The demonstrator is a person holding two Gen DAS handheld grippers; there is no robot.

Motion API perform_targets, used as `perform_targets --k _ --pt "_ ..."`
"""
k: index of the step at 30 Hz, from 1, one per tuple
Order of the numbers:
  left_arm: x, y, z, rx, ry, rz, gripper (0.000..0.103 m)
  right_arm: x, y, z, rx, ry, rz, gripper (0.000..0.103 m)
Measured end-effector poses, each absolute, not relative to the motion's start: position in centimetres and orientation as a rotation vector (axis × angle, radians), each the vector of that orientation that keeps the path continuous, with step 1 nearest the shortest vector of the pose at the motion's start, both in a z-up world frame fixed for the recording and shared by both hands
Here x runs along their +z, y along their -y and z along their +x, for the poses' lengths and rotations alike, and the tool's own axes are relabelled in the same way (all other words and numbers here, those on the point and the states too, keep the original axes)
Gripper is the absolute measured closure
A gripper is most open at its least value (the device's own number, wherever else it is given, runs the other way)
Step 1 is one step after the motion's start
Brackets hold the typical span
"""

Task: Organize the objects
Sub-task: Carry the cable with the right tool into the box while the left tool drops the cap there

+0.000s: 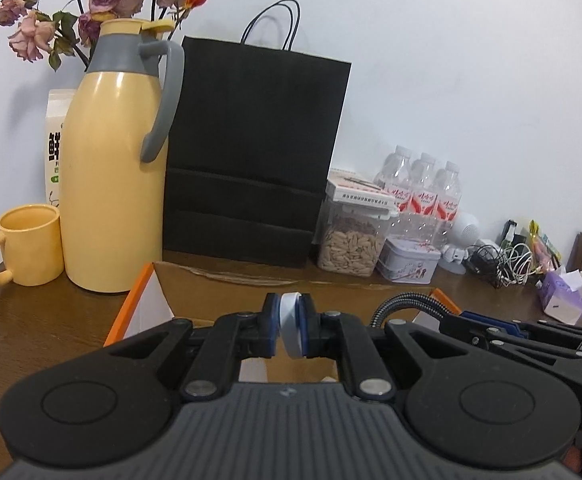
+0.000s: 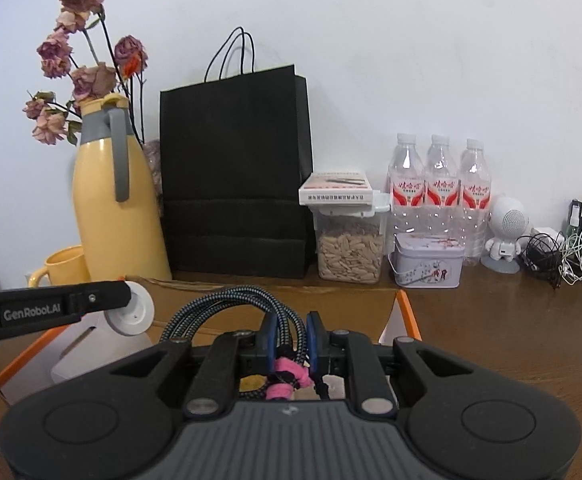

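My left gripper [image 1: 293,326] is shut on a small white round disc [image 1: 293,328], held edge-on between the blue pads above an open cardboard box [image 1: 251,284] with orange-edged flaps. My right gripper [image 2: 292,340] is shut on a coiled braided cable [image 2: 227,300] bound with a pink tie [image 2: 287,380], held over the same box [image 2: 331,300]. In the right wrist view the left gripper [image 2: 129,300] comes in from the left with the white disc [image 2: 131,314]. In the left wrist view the right gripper [image 1: 467,320] and a loop of the cable [image 1: 403,300] show at the right.
On the brown table behind the box stand a yellow thermos jug [image 1: 111,180], a yellow mug [image 1: 27,244], a black paper bag [image 1: 251,152], a clear jar of seeds [image 1: 349,244], a small tin [image 1: 409,258], three water bottles [image 2: 441,192], a white figurine [image 2: 507,232] and tangled cables [image 2: 567,256].
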State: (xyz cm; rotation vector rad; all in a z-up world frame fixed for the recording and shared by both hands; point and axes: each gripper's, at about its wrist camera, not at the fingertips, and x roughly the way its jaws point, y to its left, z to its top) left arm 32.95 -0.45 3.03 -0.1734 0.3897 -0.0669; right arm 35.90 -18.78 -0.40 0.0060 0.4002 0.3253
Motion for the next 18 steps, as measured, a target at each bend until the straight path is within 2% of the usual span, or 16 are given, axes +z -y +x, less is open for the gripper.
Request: perform_targets --k 5,6,7,8,9,10,11,12,14,18 --pt "2.9 0.6 32.7 -0.058 -0.383 -0.151 0.090 -0.7 18.8 35.9 0.319 -0.417 0.001 0.087" --pt "3.0 0.7 32.5 -0.047 -0.371 -0.145 0.088 -0.6 18.9 35.9 0.319 -0.417 0.005 0.087" --pt "3.0 0.7 32.4 -0.039 -0.366 -0.137 0.081 -0.6 18.9 35.8 0.311 -0.411 0.006 0.081" --pt "3.1 0.7 32.3 -0.033 -0.362 -0.135 0.068 -0.5 19.0 35.8 0.308 -0.410 0.007 0.065" --pt "3.1 0.7 32.2 -0.026 -0.357 -0.134 0.058 -0.5 19.2 35.7 0.311 -0.406 0.013 0.054" --pt "3.2 0.7 32.1 -0.010 -0.352 -0.132 0.031 -0.4 19.3 35.7 0.312 -0.400 0.019 0.031" --pt "3.3 0.8 32.0 0.014 -0.340 -0.128 0.005 -0.4 19.3 35.6 0.307 -0.392 0.021 0.017" --pt "3.3 0.9 31.7 0.045 -0.312 -0.121 0.000 -0.3 19.4 35.4 0.299 -0.380 0.020 0.014" --pt "3.4 1.1 31.3 0.081 -0.275 -0.102 0.000 -0.2 19.4 35.4 0.300 -0.373 0.027 0.007" --pt "3.6 1.0 31.2 0.075 -0.281 -0.105 0.000 -0.1 19.6 35.3 0.304 -0.370 0.034 0.003"
